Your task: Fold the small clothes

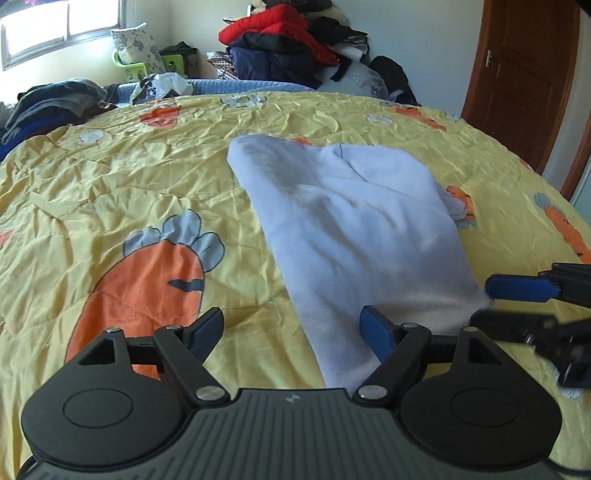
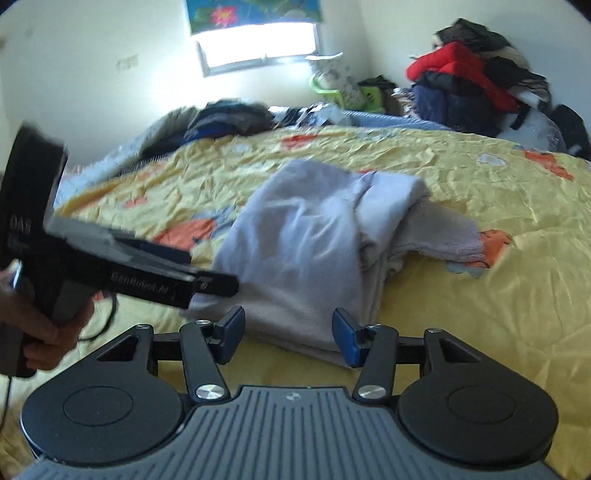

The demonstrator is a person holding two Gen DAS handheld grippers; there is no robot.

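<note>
Two handheld grippers over a bed with a crumpled yellow quilt printed with orange carrots (image 1: 122, 173). Folded pale lavender-white knit garment (image 1: 343, 229) lies on the quilt mid-bed, in several layers.

Left gripper (image 1: 291, 330): jaws spread wide, nothing held; near edge of the garment sits between the blue pads, pads clear of the cloth. Right gripper (image 2: 288, 332): jaws partly open, nothing gripped; the garment's near corner lies between them.

Containers: green plastic basket (image 1: 147, 66) by the far wall, with a floral-print pillow or bag standing in it. Contents otherwise unclear.

View differences:
- Left wrist only: brown wooden door (image 1: 517, 74) at right; right gripper's fingers (image 1: 517, 288) beside the garment's right edge.
- Right wrist only: a hand (image 2: 44, 332) on the left gripper's grey handle, a frayed garment end (image 2: 443, 232) sticking out from under the fold, and a floral blind (image 2: 255, 11) above the window.
- Both: red-and-dark clothes pile (image 1: 280, 37) at the far side.
</note>
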